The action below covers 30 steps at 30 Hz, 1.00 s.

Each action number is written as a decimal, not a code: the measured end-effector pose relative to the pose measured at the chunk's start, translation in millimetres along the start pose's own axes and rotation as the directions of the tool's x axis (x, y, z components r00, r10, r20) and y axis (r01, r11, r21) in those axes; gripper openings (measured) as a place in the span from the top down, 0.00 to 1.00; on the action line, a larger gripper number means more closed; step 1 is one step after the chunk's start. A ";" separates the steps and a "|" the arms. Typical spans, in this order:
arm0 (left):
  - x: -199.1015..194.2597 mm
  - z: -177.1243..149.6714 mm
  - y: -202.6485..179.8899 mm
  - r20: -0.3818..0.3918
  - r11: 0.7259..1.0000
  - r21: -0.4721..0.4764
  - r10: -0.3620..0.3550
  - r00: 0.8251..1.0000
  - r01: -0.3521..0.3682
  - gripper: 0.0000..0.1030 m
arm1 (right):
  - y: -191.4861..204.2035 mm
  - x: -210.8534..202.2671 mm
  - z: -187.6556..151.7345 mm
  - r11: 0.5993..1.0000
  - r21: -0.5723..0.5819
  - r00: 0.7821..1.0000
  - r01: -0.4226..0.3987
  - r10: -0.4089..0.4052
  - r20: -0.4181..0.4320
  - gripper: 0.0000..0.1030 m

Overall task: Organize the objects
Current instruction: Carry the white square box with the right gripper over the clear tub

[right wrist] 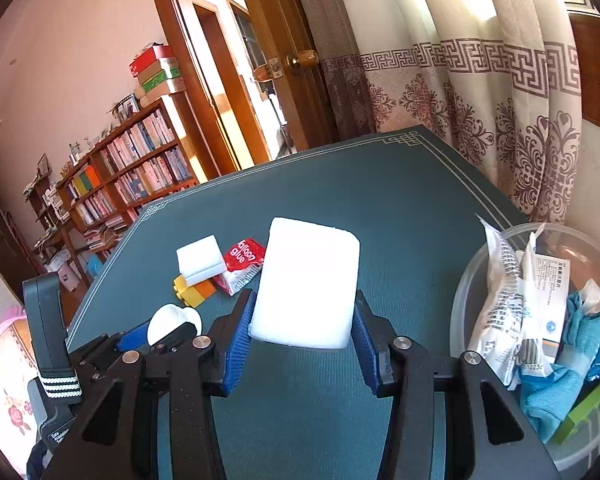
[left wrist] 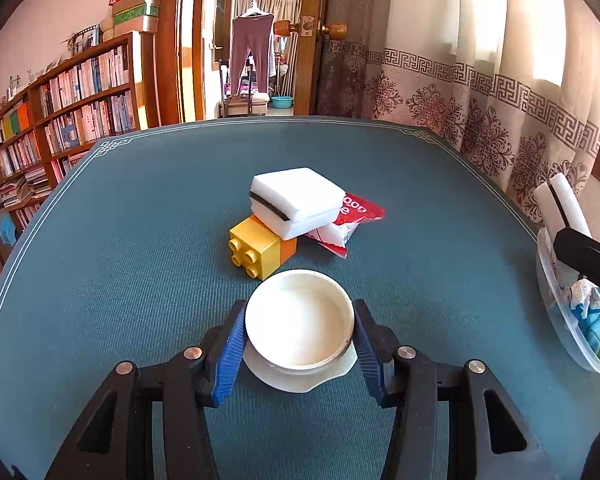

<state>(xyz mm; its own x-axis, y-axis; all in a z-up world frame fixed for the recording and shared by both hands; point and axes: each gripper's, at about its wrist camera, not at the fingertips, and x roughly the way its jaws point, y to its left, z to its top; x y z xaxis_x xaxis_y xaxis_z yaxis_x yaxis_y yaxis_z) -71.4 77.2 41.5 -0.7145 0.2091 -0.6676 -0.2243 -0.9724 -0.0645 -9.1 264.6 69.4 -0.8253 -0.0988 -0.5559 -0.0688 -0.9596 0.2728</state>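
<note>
On the left, the left gripper (left wrist: 300,344) holds a white cup (left wrist: 300,320) between its blue pads, low over the green table (left wrist: 140,240). Beyond it a yellow block (left wrist: 256,252) lies under a white sponge (left wrist: 296,200), a red packet (left wrist: 356,216) touching them. The right gripper (right wrist: 302,336) clamps another sponge (right wrist: 308,280), lifted, just left of the clear bowl (right wrist: 466,280) holding packets and a blue cloth (right wrist: 556,392).

Your left gripper (left wrist: 300,344) low and level, jaws clamped around something, your right gripper (right wrist: 304,336) raised, jaws likewise gripping
</note>
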 end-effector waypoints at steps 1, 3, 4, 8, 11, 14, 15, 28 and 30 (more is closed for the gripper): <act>-0.5 -0.5 -0.4 0.000 1.000 0.003 -0.001 1.000 0.001 0.48 | -4.8 -4.5 0.6 1.000 0.008 1.000 0.010 -0.010 0.004 0.54; -0.8 -1.2 -1.6 0.000 1.000 0.007 -0.005 1.000 0.005 0.48 | -16.7 -13.7 1.0 0.999 0.025 0.999 0.041 -0.041 0.015 0.54; -0.7 -1.6 -2.6 0.000 1.000 0.010 -0.005 1.000 0.005 0.48 | -23.9 -18.5 1.2 0.998 0.034 0.998 0.059 -0.060 0.021 0.54; -0.8 -3.3 -6.2 -0.001 1.000 0.025 -0.006 1.000 0.006 0.48 | -52.4 -36.0 3.0 0.988 0.070 0.990 0.135 -0.138 0.041 0.54; -1.0 -4.2 -9.1 0.000 0.999 0.034 -0.007 1.000 0.007 0.48 | -74.4 -45.5 5.0 0.977 0.103 0.980 0.187 -0.193 0.049 0.54; -2.6 -5.3 -10.1 0.000 0.999 0.039 -0.011 1.000 0.011 0.48 | -94.8 -52.6 6.0 0.964 0.138 0.969 0.229 -0.239 0.058 0.54; -2.9 -5.5 -10.9 -0.001 0.999 0.041 -0.014 1.000 0.014 0.48 | -101.1 -53.8 6.1 0.959 0.149 0.966 0.241 -0.252 0.058 0.54; -9.0 -10.4 -31.9 -0.033 0.996 0.073 -0.051 0.998 0.053 0.48 | -159.2 -41.7 8.8 0.917 0.190 0.933 0.351 -0.359 0.005 0.53; -9.7 -10.5 -34.3 -0.040 0.996 0.069 -0.060 0.997 0.062 0.48 | -166.7 -37.8 10.2 0.916 0.190 0.933 0.355 -0.359 -0.011 0.53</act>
<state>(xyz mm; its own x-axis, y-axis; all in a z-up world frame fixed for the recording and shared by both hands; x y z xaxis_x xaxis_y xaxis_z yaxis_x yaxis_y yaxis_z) -49.9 107.4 42.4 -0.6730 0.2624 -0.6915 -0.3135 -0.9480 -0.0547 27.8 430.9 52.9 -0.7394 0.2499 -0.6252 -0.4621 -0.8637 0.2013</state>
